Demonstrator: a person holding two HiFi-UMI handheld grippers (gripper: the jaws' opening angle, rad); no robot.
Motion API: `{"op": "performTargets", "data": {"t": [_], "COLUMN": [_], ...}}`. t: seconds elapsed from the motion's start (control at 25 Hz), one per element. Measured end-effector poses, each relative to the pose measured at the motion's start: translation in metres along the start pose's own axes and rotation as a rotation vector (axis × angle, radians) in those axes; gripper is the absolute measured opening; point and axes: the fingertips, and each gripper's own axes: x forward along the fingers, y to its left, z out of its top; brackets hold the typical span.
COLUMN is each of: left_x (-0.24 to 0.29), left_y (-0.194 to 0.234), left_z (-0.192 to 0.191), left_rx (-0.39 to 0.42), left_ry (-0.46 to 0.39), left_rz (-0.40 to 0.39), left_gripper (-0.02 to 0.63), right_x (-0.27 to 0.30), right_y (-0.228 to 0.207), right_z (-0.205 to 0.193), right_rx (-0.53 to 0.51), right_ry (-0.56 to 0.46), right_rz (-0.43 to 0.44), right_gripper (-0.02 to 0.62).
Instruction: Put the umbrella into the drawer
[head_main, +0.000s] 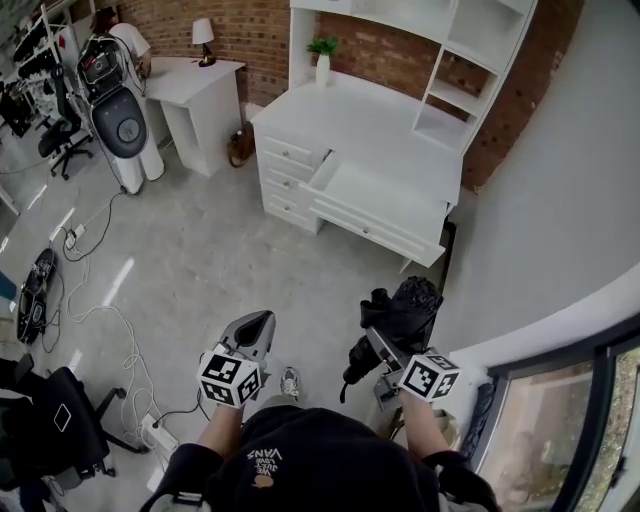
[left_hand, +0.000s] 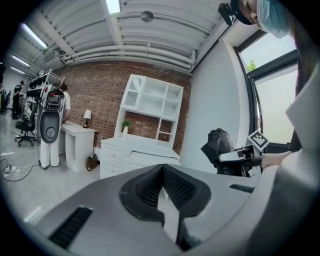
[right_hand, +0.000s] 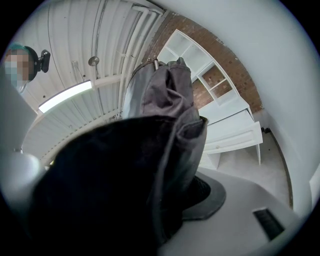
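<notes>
We see a white desk (head_main: 372, 128) on the grey floor (head_main: 205, 262), drawer (head_main: 388, 196) pulled out, a plant (head_main: 322, 47) on top. Cables (head_main: 98, 305) trail over the floor; a lamp (head_main: 203, 38) stands on a side table (head_main: 190, 82).

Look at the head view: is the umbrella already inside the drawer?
No, the black umbrella is clamped in the right hand-held gripper, well apart from the open drawer of the white desk.

Two grippers: one left gripper (head_main: 253, 328), one right gripper (head_main: 380, 340), each bearing one marker cube (head_main: 231, 377); one black umbrella (head_main: 405, 305) in the right gripper; ahead of both, one white desk (head_main: 370, 125), one open drawer (head_main: 385, 195), one potted plant (head_main: 322, 50), one side table (head_main: 195, 80), one lamp (head_main: 203, 35)
</notes>
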Motion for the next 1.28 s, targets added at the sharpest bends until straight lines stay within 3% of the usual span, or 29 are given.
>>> {"op": "performTargets", "data": {"t": [0.36, 0.8, 1.28], "left_x": [0.049, 0.104, 0.204], "left_y": [0.076, 0.119, 0.14], "left_z": [0.034, 0.045, 0.068], "left_rx": [0.008, 0.008, -0.023], "left_ry": [0.006, 0.039, 0.026], "left_rz": [-0.018, -0.049, 0.075], "left_gripper": [0.006, 0.006, 0.006], "right_x": [0.082, 0.136, 0.205], "right_y": [-0.002, -0.028, -0.107], "right_z": [0.039, 0.063, 0.143], "right_rx": [0.011, 0.051, -0.003], "right_ry": [-0.029, -0.033, 0.042], "right_rz": [-0.033, -0.079, -0.013], "right_gripper": [0.247, 0.247, 0.247]}}
